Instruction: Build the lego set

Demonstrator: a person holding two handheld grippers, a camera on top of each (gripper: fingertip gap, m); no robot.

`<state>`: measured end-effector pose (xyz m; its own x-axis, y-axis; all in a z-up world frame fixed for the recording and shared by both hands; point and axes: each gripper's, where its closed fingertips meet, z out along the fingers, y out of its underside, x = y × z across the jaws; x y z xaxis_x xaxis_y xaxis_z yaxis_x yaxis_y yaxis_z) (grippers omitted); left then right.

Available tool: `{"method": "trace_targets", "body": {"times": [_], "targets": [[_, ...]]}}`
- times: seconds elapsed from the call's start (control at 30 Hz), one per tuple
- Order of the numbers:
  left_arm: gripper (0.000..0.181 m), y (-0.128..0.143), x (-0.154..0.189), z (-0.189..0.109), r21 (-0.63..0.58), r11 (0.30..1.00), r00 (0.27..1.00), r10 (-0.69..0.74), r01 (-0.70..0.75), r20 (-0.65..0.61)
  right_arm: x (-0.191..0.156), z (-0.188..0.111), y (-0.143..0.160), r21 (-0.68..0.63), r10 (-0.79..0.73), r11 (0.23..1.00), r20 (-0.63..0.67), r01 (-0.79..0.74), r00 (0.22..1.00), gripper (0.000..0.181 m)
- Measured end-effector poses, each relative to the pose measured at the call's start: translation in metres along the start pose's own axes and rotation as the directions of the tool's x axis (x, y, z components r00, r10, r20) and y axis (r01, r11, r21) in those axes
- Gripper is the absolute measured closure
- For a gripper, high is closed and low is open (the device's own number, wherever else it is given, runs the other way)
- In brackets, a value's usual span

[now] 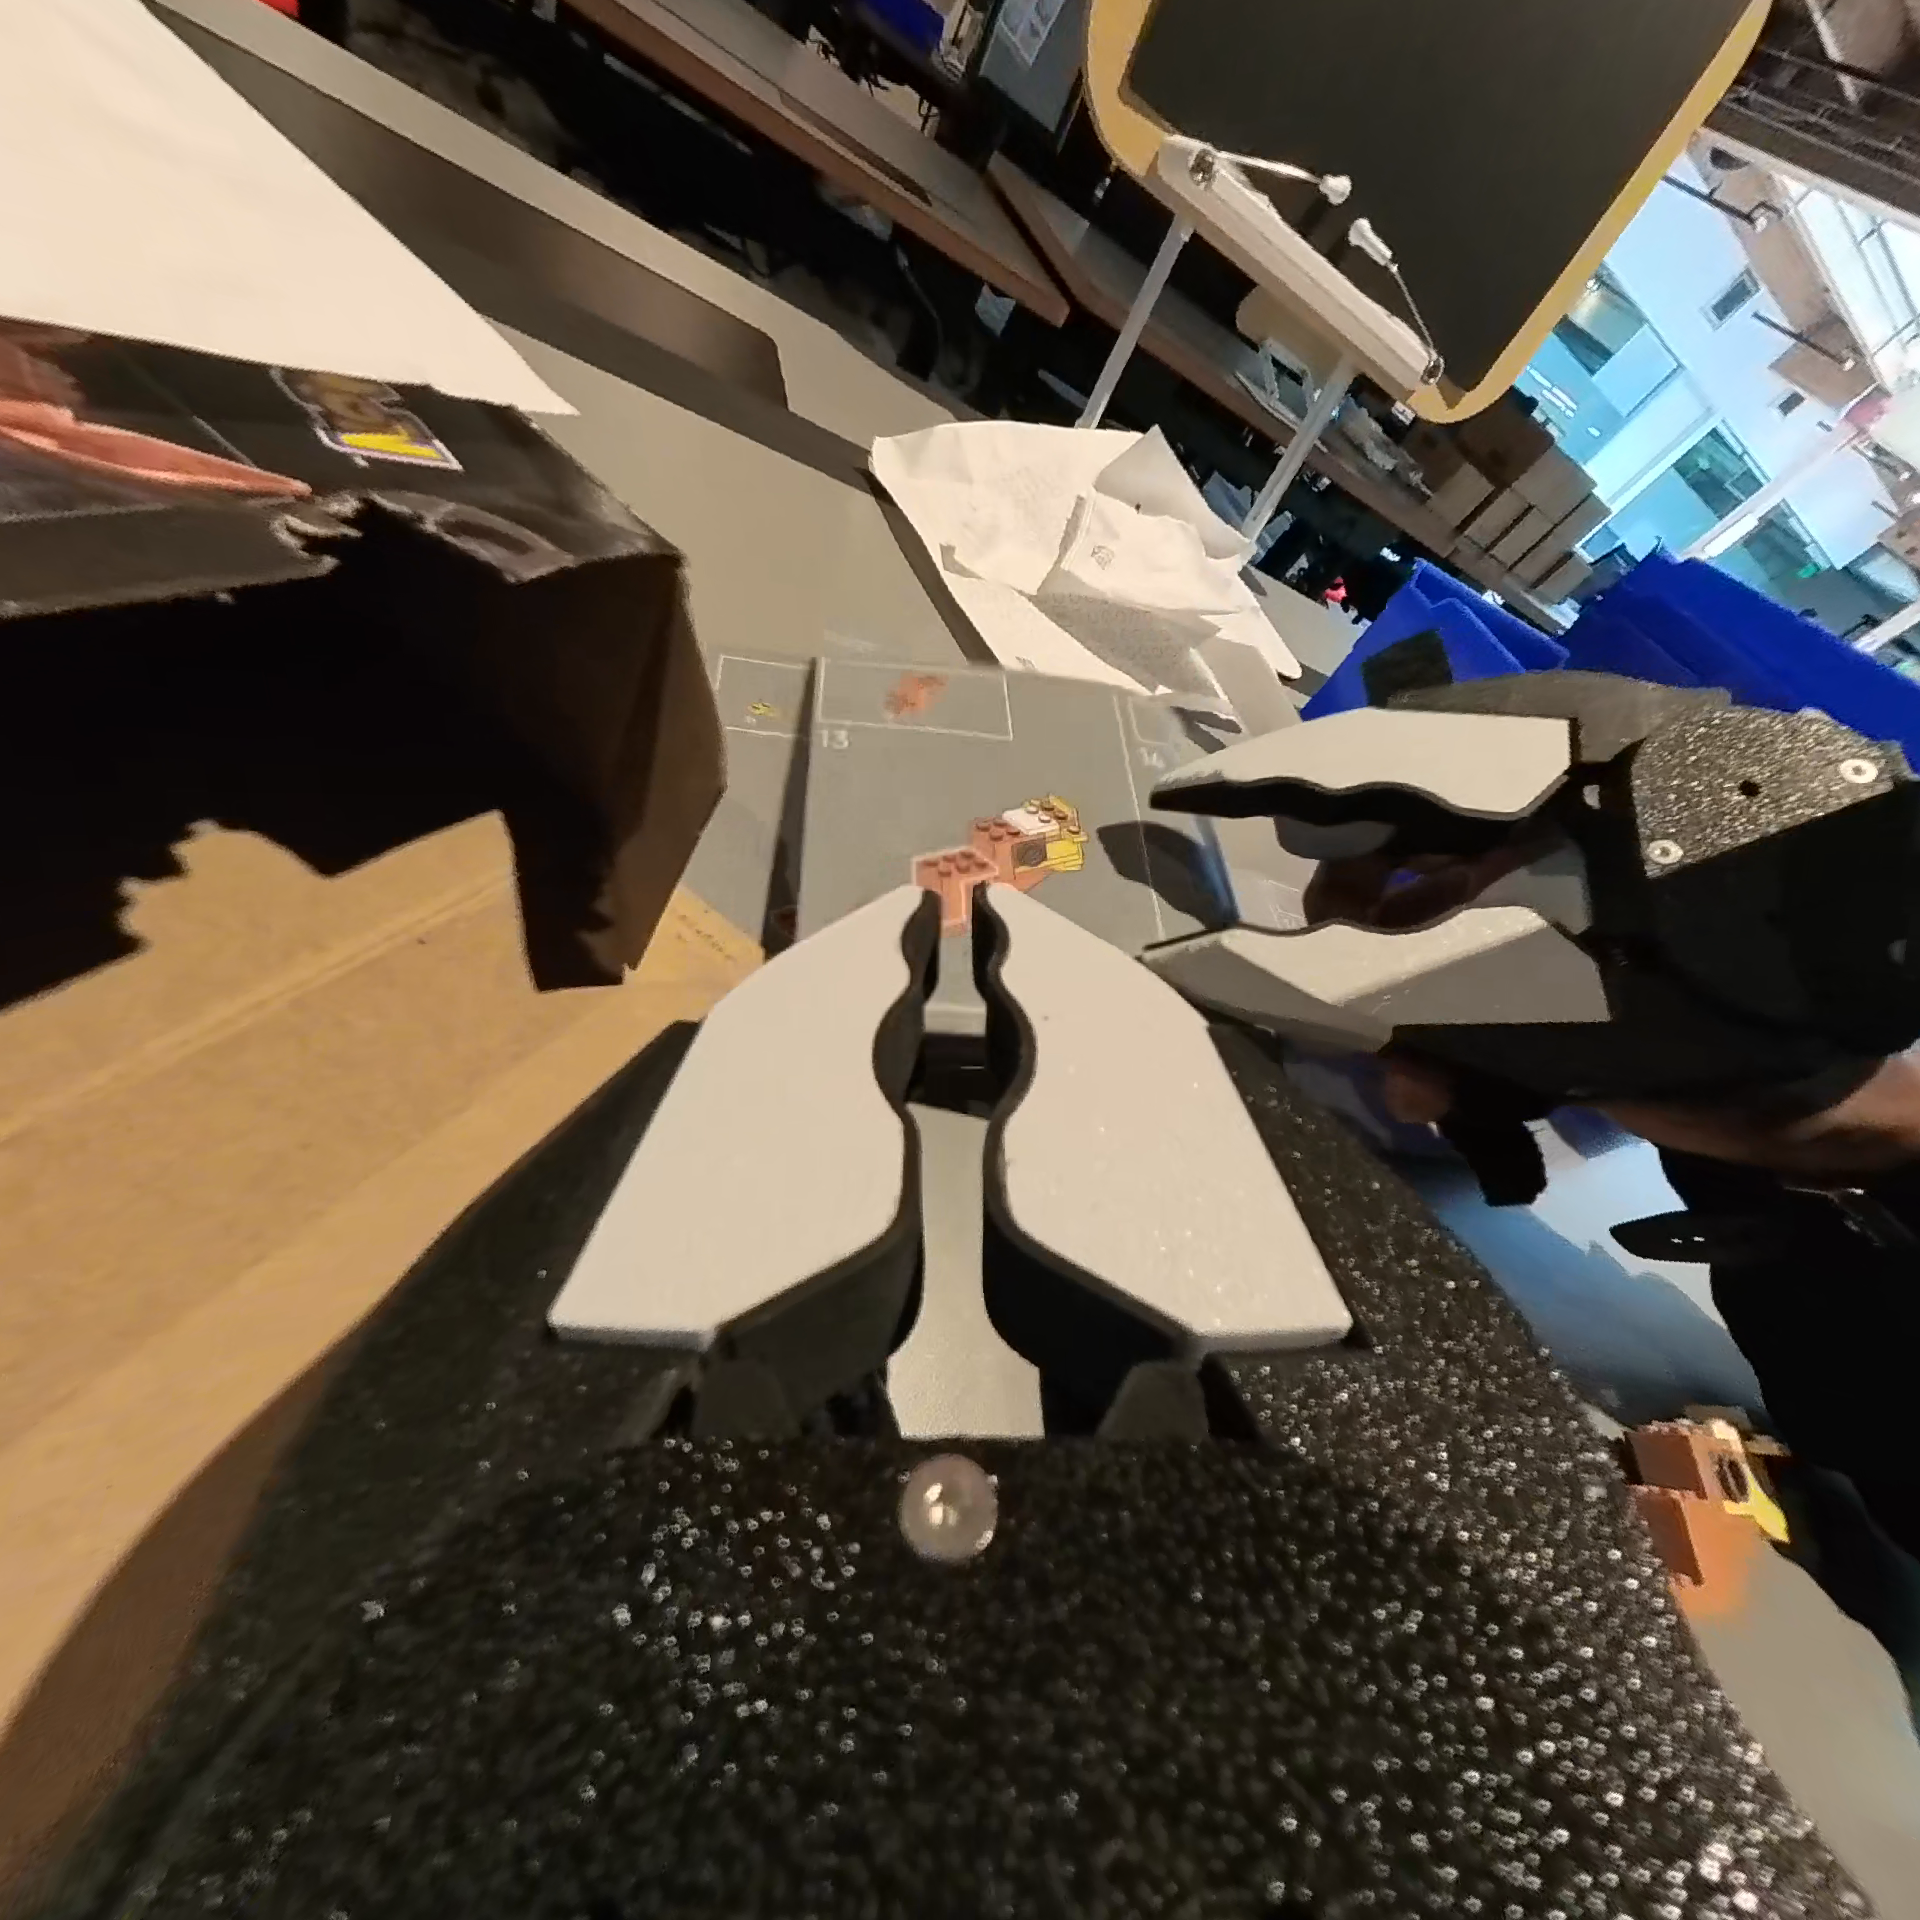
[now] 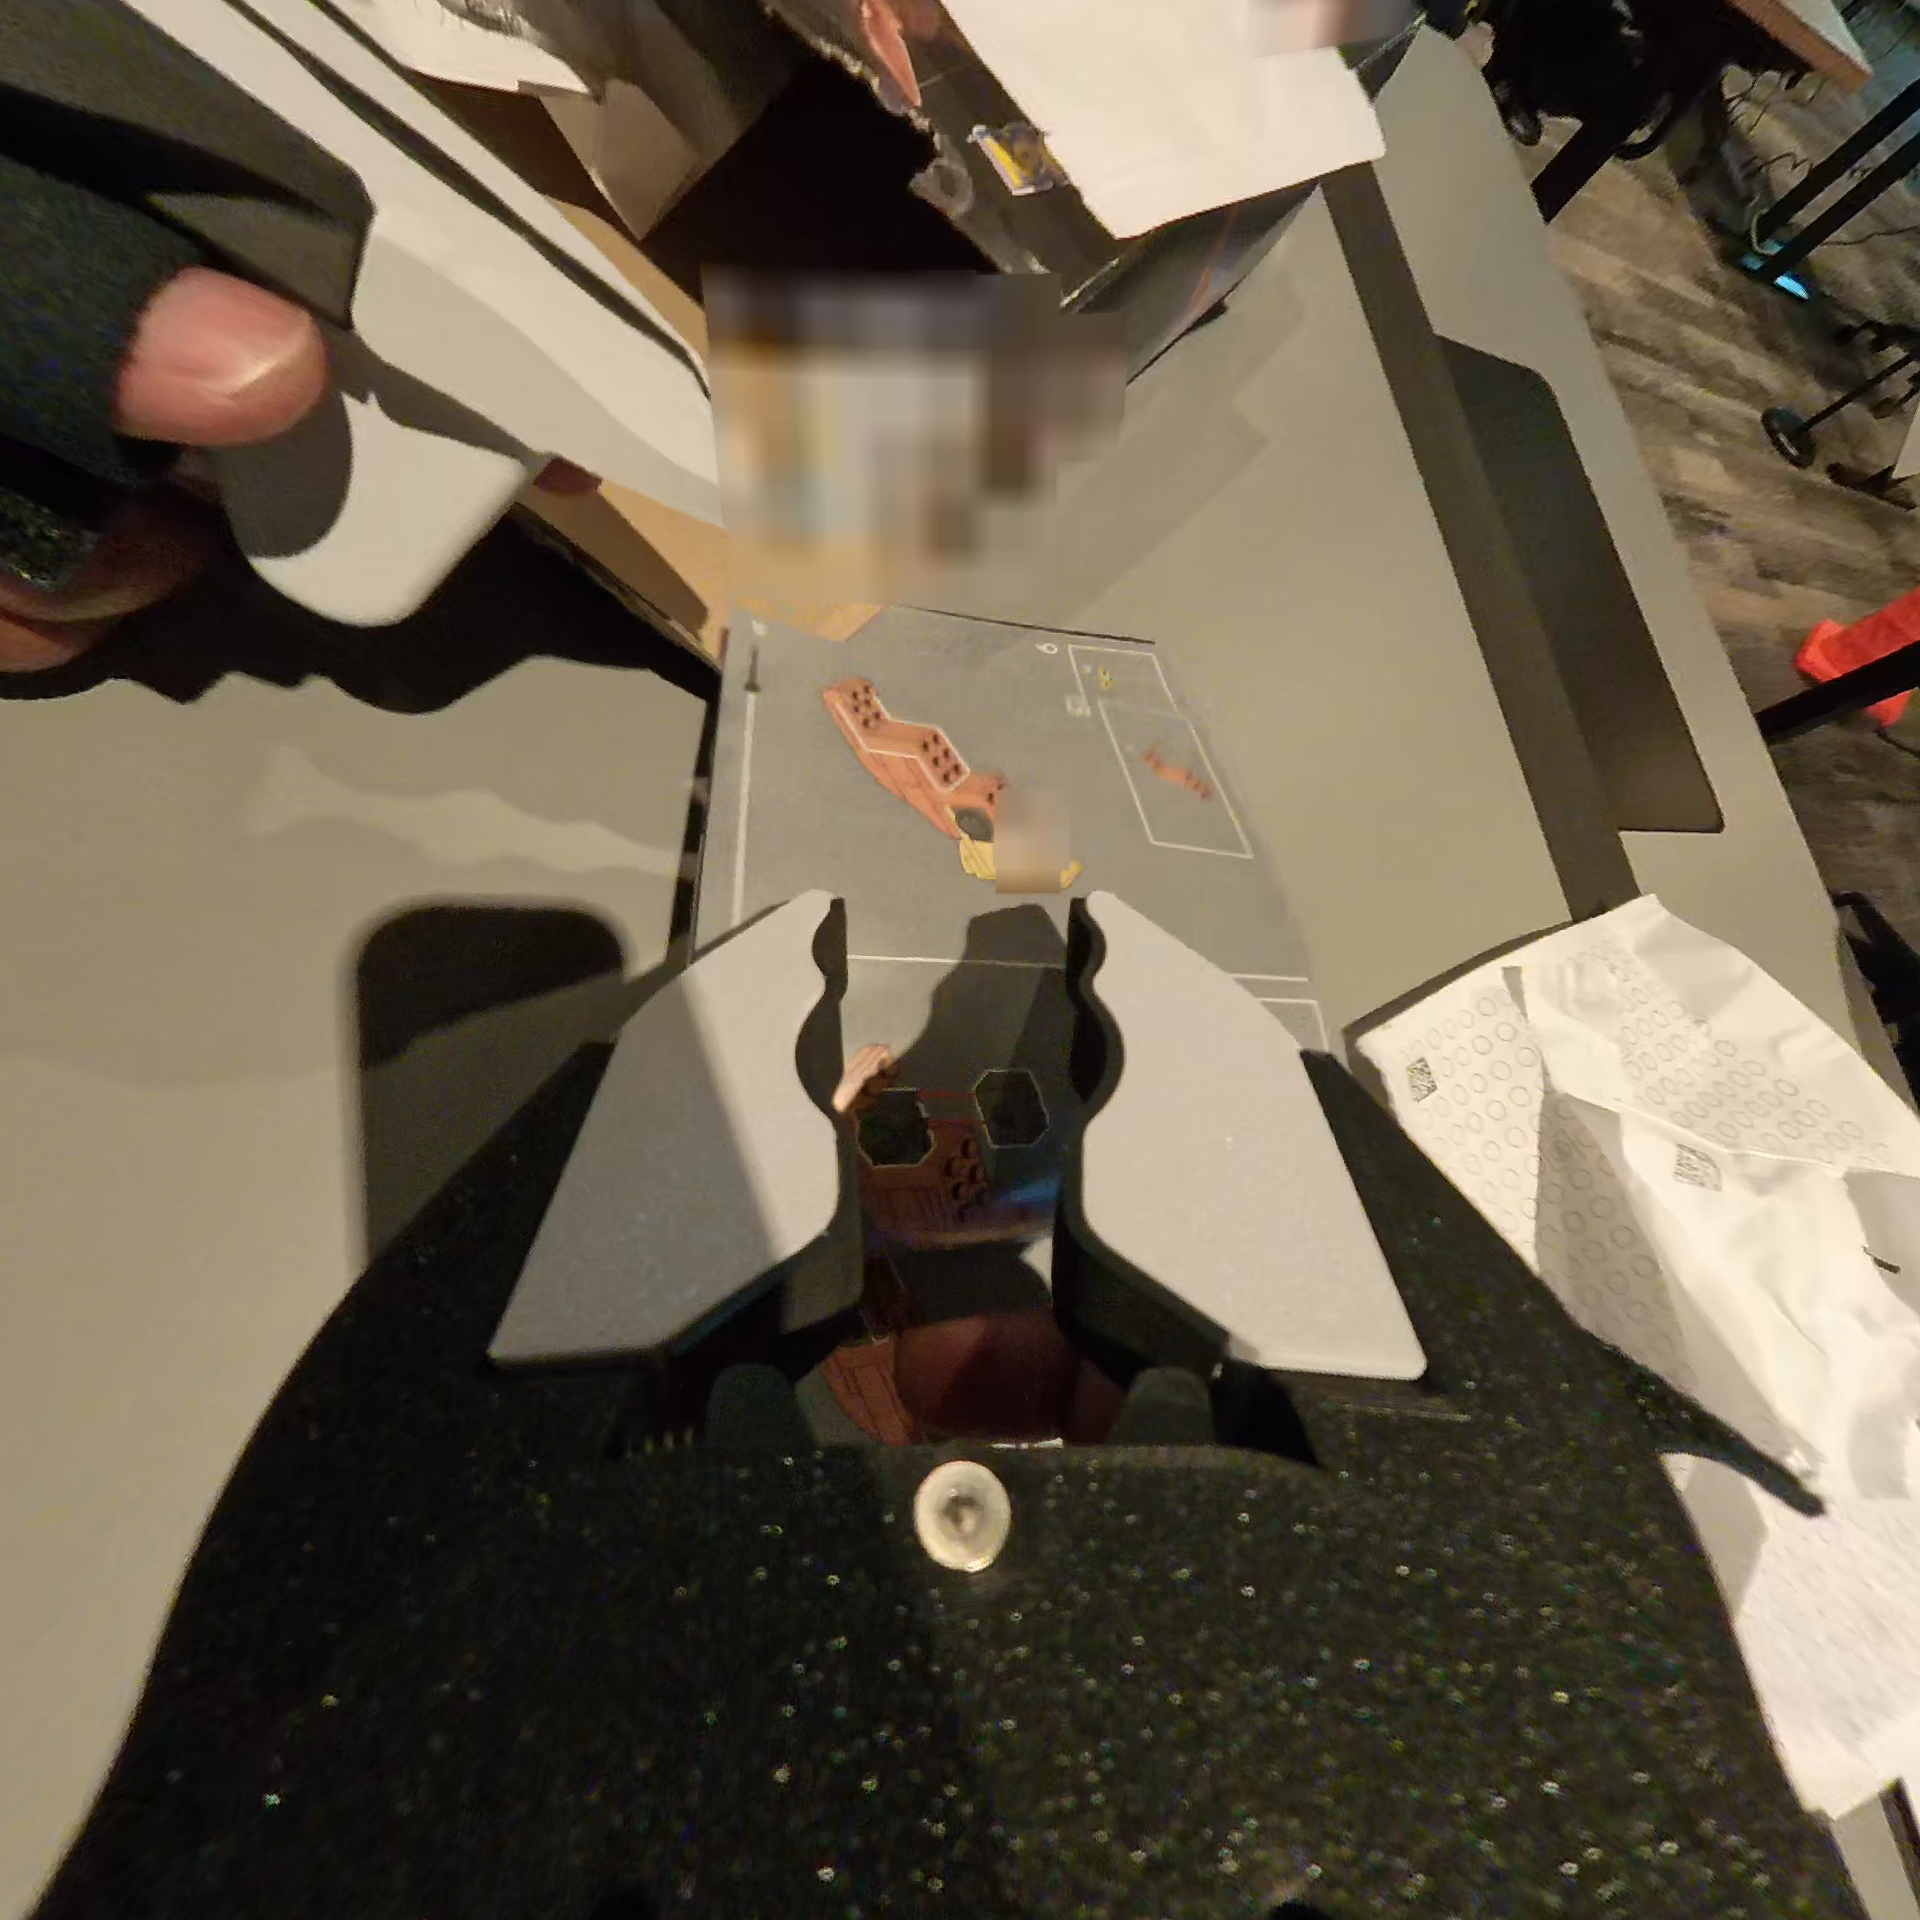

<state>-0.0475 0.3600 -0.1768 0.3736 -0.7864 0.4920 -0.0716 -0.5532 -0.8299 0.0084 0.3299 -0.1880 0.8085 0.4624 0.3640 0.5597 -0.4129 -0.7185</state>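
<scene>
My left gripper (image 1: pixel 951 914) is shut, with only a thin slit between its grey fingers and nothing in it. It hovers over the open instruction booklet (image 1: pixel 914 790), just short of a printed brown model. My right gripper (image 2: pixel 956 914) holds a small brown lego assembly (image 2: pixel 935 1164) with black hexagonal parts deep between its fingers, above the booklet (image 2: pixel 987 727). In the left wrist view the right gripper (image 1: pixel 1174 862) sits close on the right, turned on its side. The left gripper (image 2: pixel 468 343) shows top left in the right wrist view, with a thumb (image 2: pixel 218 353) on it.
A torn dark lego box (image 1: pixel 312 623) lies open at the left on a wooden surface (image 1: pixel 260 1091). Crumpled white paper bags (image 1: pixel 1091 561) lie beyond the booklet, and they also show in the right wrist view (image 2: pixel 1662 1195). Blue bins (image 1: pixel 1455 644) stand behind the right gripper. There is about 7 cm between the tips of the two grippers.
</scene>
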Motion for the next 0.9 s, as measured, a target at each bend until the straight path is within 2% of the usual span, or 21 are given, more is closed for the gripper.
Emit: {"method": "trace_targets", "body": {"times": [0.27,0.57,0.7,0.9], "targets": [[0.176,0.005,0.003,-0.003,-0.036,0.997,0.997,0.072,-0.072,-0.015,-0.001,0.003,0.002,-0.013,-0.02,1.0,-0.016,0.02,1.0,0.142],[0.176,0.015,-0.003,-0.009,-0.14,0.938,0.943,0.327,-0.317,0.058,-0.002,0.007,0.002,-0.018,-0.028,0.999,-0.015,0.028,1.0,0.142],[0.177,0.007,-0.011,-0.014,-0.113,0.924,0.917,0.378,-0.365,0.125,-0.002,0.007,0.001,-0.025,-0.035,0.999,-0.014,0.035,0.999,0.142],[0.178,-0.005,-0.021,-0.021,-0.061,0.936,0.923,0.352,-0.347,0.153,-0.004,0.01,-0.001,-0.03,-0.045,0.999,-0.008,0.045,0.999,0.142]]}}
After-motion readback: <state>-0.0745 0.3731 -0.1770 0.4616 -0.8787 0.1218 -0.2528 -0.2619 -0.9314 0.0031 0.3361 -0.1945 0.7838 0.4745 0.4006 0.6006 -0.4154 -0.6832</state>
